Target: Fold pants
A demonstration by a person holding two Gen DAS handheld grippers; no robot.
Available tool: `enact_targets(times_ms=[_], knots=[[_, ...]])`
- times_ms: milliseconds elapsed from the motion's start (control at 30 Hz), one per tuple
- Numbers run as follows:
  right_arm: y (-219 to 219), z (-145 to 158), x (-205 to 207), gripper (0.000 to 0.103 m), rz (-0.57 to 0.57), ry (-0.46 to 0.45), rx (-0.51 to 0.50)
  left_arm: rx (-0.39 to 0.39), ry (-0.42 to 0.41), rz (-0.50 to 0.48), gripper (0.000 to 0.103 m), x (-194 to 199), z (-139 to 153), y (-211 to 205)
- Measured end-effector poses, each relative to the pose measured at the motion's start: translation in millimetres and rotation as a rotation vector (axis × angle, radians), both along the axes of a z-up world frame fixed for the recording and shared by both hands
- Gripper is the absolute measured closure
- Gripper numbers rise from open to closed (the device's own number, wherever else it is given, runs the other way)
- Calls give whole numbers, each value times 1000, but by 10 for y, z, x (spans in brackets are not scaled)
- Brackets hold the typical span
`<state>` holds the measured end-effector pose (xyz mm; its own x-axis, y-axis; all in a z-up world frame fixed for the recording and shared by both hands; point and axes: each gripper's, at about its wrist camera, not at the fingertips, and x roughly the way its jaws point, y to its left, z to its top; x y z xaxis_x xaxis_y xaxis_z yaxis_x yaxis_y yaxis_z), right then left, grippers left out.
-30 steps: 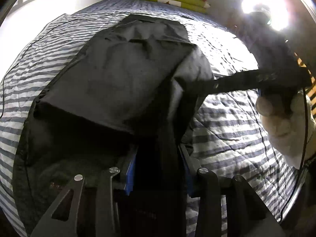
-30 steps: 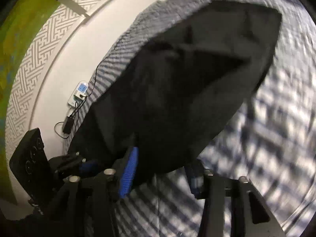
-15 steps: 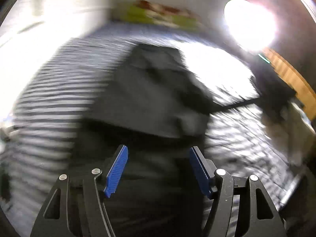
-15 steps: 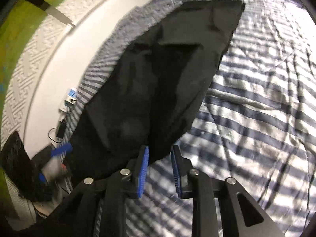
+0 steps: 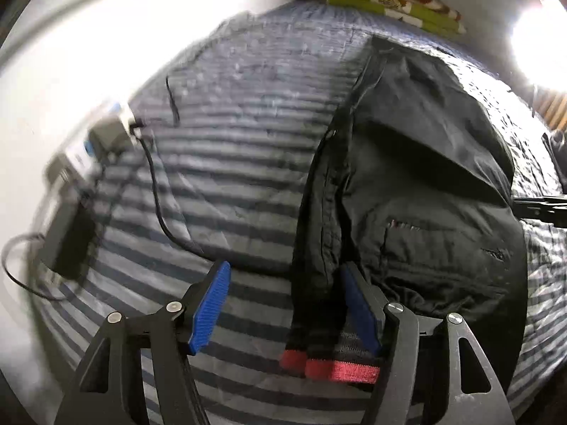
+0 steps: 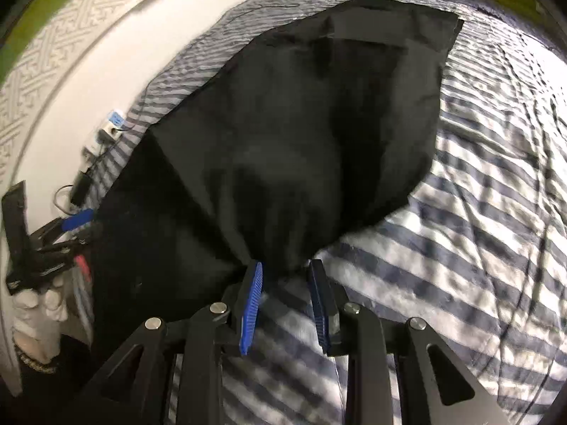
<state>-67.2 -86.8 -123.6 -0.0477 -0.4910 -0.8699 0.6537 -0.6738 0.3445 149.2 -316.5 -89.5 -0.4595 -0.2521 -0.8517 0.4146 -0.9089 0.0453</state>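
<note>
The black pants (image 5: 418,184) lie folded over on the striped bed (image 5: 241,163), and their red-striped waistband (image 5: 336,368) is nearest to me. My left gripper (image 5: 285,306) stands open over the waistband's left end; the cloth lies loose by the right pad (image 5: 358,308). In the right wrist view the pants (image 6: 312,134) spread ahead of my right gripper (image 6: 285,301). Its jaws stand narrowly apart with striped bedding showing between them, and the pants' near corner sits just at the tips. The left gripper (image 6: 79,230) and a gloved hand (image 6: 39,304) show at the far left.
A power strip (image 5: 106,131), a black adapter (image 5: 67,244) and a cable (image 5: 156,191) sit at the bed's left edge by the white wall. A folded green blanket (image 5: 393,3) lies at the far end. A bright lamp (image 5: 538,46) glares at the upper right.
My left gripper has let go of the dark cloth, opened wide and swung left. The right gripper has drawn back to the pants' near corner, and the pants now lie flat.
</note>
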Motion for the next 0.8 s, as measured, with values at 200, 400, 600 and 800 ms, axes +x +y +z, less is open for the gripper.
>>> enact_targets(times_ms=[200, 400, 600, 800], knots=[[487, 480, -352, 74, -105, 14, -148, 32, 215, -56, 37, -151, 492, 235], [723, 735, -1204, 73, -318, 19, -259, 230, 212, -271, 37, -798, 335, 835], [572, 560, -2202, 60, -491, -10, -309, 183, 10, -419, 37, -1120, -210, 1400], [428, 129, -2966, 60, -585, -73, -301, 234, 6, -426, 37, -1164, -331, 1390]])
